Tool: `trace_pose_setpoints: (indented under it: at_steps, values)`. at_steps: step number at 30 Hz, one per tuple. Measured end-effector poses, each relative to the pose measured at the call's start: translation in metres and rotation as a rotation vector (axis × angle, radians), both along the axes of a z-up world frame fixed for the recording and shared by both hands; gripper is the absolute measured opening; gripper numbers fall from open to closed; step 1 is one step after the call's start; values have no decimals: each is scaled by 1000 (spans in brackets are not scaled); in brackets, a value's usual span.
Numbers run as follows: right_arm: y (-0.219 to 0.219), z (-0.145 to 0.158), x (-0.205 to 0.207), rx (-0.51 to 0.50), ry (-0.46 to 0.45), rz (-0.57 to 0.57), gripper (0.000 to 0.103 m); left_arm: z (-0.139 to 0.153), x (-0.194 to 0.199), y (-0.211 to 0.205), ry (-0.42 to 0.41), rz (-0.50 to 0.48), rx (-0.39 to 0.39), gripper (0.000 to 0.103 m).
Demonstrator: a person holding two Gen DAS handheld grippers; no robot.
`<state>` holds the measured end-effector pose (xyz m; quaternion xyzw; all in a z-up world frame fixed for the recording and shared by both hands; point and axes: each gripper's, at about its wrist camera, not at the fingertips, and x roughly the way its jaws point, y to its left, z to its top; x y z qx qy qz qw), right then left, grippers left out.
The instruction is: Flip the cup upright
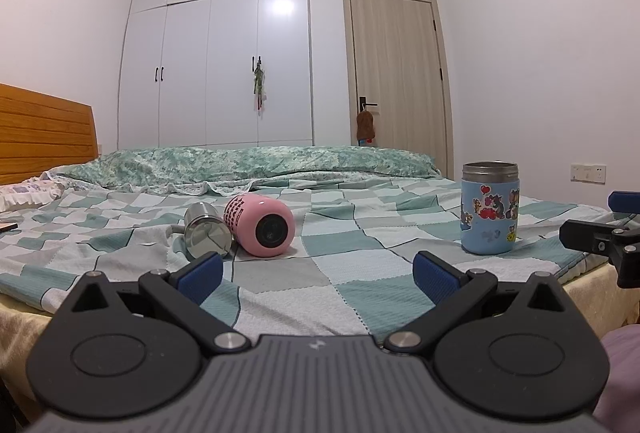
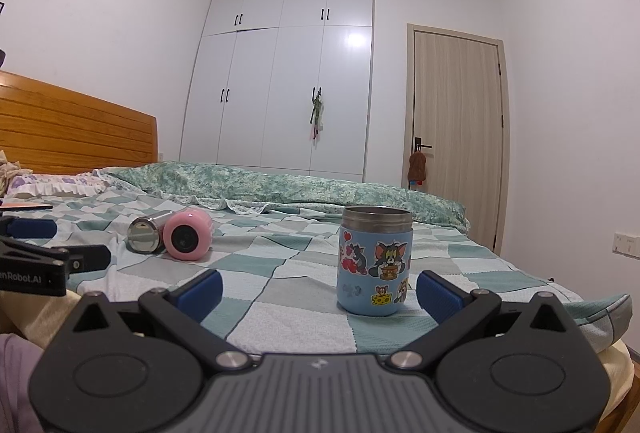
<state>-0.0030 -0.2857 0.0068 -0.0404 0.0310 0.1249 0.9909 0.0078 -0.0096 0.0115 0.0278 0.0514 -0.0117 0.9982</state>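
1. The blue cup point(image 2: 374, 261) stands upright on the bed, a squat cylinder with a bare steel rim and a matte blue sleeve covered in cartoon cat-and-mouse stickers, red hearts and a wedge of yellow cheese. In the right wrist view it sits just ahead of the right gripper point(image 2: 319, 291), toward 1 o'clock, close to the right-hand blue pad but not touching it.
2. The right gripper's jaws are spread wide and hold nothing; its ridged blue rubber pads are set on black plastic linkages with steel pivot pins.
3. The left gripper point(image 1: 318, 273) is likewise spread wide and empty, low over the bedspread point(image 1: 280, 273).
4. A pink cup point(image 1: 262, 225) lies on its side at 11 o'clock from the left gripper, round base toward the camera, with dark print on its body too small to read.
5. Touching its left flank lies a polished steel cylinder point(image 1: 206, 233), also on its side.
6. The bedspread is a woven check of teal, grey and white squares, wrinkled around the two fallen pieces.
7. On the left gripper's black side, seen at 9 o'clock in the right wrist view, white lettering reads "enRobot.AI", its start cut off.
8. Behind stand a glossy white wardrobe point(image 2: 288, 81) with black handles, a pale wood-grain door point(image 2: 458, 129) and a slatted orange-brown headboard point(image 2: 72, 129).
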Motion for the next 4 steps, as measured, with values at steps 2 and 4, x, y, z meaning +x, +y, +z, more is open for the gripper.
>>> trace_pose_setpoints:
  at_steps: [2,4]
  values:
    - [0,0,0,0,1,0,103,0,0,0,0,-1,-2,103]
    - [0,0,-1,0,1,0,103,1,0,0,0,-1,-3,103]
